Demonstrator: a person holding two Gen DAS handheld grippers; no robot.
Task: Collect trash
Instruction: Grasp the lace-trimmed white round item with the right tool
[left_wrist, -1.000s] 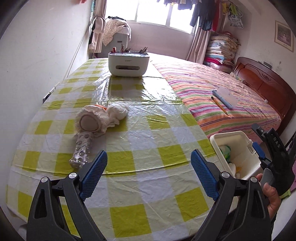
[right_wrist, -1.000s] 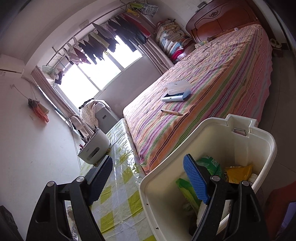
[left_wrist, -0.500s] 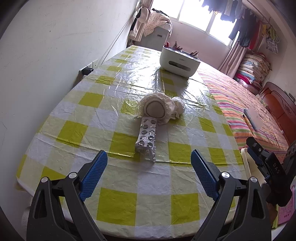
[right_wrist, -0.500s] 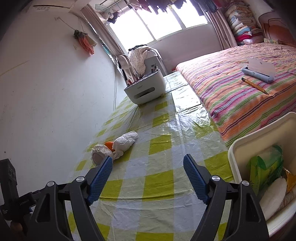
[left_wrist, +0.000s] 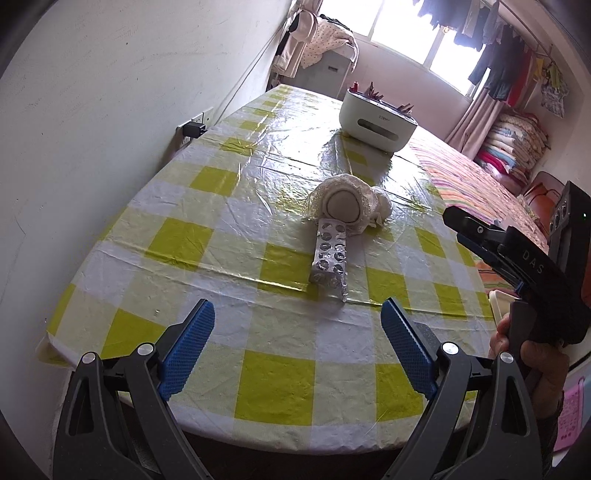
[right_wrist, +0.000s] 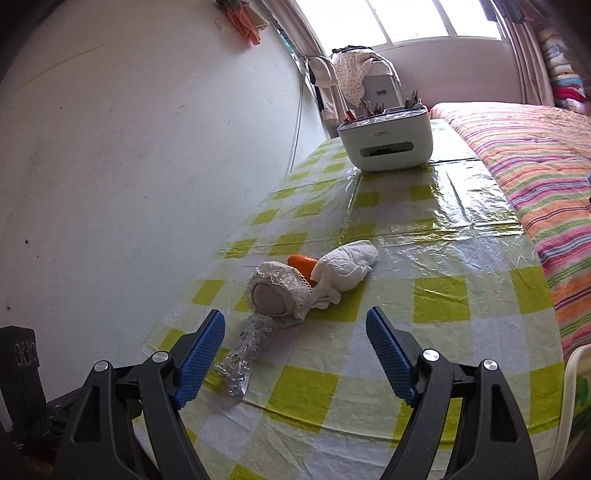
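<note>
2 grippers over the near edge of a desk (left_wrist: 280, 384) covered in a glossy yellow-and-white checked plastic cloth. Left gripper (left_wrist: 297, 347) with blue-padded fingers (left_wrist: 188, 347) spread wide, nothing between them; right gripper (right_wrist: 295, 358) likewise wide open and empty, its black body also seen at the right of the left wrist view, held in a hand (left_wrist: 535, 365).

Plenty of bare cloth ahead of both grippers and on either side of the trash. White wall hard against the desk's left edge, with a socket and black plug (left_wrist: 194, 129) there. Striped bed (right_wrist: 535, 177) flush along the right edge. Rim of a white plastic bin (right_wrist: 570, 387) just off the near right corner.

Trash in 1 cluster at mid-desk, well clear of every edge: 1 silver, crumpled blister pack (left_wrist: 330, 258) nearest the grippers, its far end touching 1 lace-trimmed round white cloth piece (left_wrist: 341, 206); behind that, 1 crumpled white tissue wad (right_wrist: 345, 271) and 1 orange object (right_wrist: 301, 263), partly hidden.

Far end: 1 white box-shaped organizer (left_wrist: 376, 123) with pens standing in it. Bright window and hanging clothes beyond.
</note>
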